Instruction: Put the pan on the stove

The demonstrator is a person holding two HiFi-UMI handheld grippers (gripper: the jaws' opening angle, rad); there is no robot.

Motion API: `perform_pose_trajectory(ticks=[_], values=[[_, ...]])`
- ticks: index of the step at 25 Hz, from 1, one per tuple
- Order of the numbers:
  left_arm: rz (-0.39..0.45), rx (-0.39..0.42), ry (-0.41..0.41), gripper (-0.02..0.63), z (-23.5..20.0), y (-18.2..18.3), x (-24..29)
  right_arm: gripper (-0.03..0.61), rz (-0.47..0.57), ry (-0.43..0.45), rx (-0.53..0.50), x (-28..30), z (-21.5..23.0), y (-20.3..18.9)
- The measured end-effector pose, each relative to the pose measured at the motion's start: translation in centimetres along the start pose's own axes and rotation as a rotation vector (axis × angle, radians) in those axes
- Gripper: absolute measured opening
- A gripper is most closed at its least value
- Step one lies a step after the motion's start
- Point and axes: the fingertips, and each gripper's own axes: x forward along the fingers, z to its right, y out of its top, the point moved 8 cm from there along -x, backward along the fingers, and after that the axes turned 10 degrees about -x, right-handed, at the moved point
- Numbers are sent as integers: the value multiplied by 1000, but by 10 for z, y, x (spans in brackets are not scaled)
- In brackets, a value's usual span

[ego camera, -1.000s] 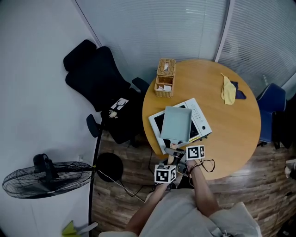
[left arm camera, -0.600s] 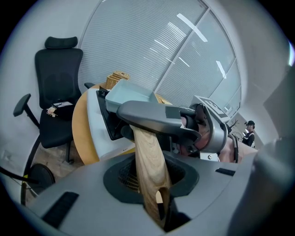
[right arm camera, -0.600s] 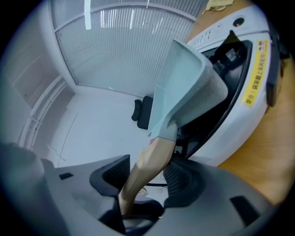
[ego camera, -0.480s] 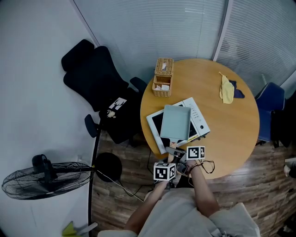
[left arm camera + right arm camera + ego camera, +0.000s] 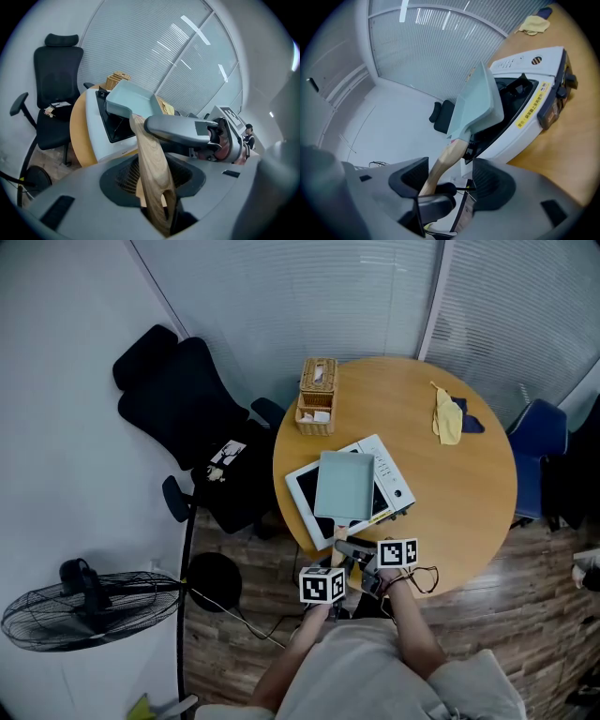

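A pale blue-green square pan rests on the white induction stove at the near left edge of a round wooden table, its wooden handle reaching out past the near rim toward the person; both hand-held tools are at that handle; the left gripper has just been opening, its jaws now apart with the handle running between them and pad showing clear on either side; the right gripper, reaching in from the right and crossing the handle nearer the pan, has likewise just been opening, jaws spread wide, the handle passing between them close by one jaw with no squeeze on it; a wicker basket stands at the table's far left edge and a yellow cloth lies at the far right; a black office chair and a floor fan stand to the left
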Motion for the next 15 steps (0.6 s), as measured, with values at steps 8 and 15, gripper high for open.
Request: perform_pose_trajectory(ticks=[8, 15], values=[[23, 17, -4, 181, -3, 2, -12, 276, 34, -59, -76, -28, -7, 0], [45, 55, 3, 190, 2, 7, -19, 276, -10, -221, -315, -38, -21, 14]])
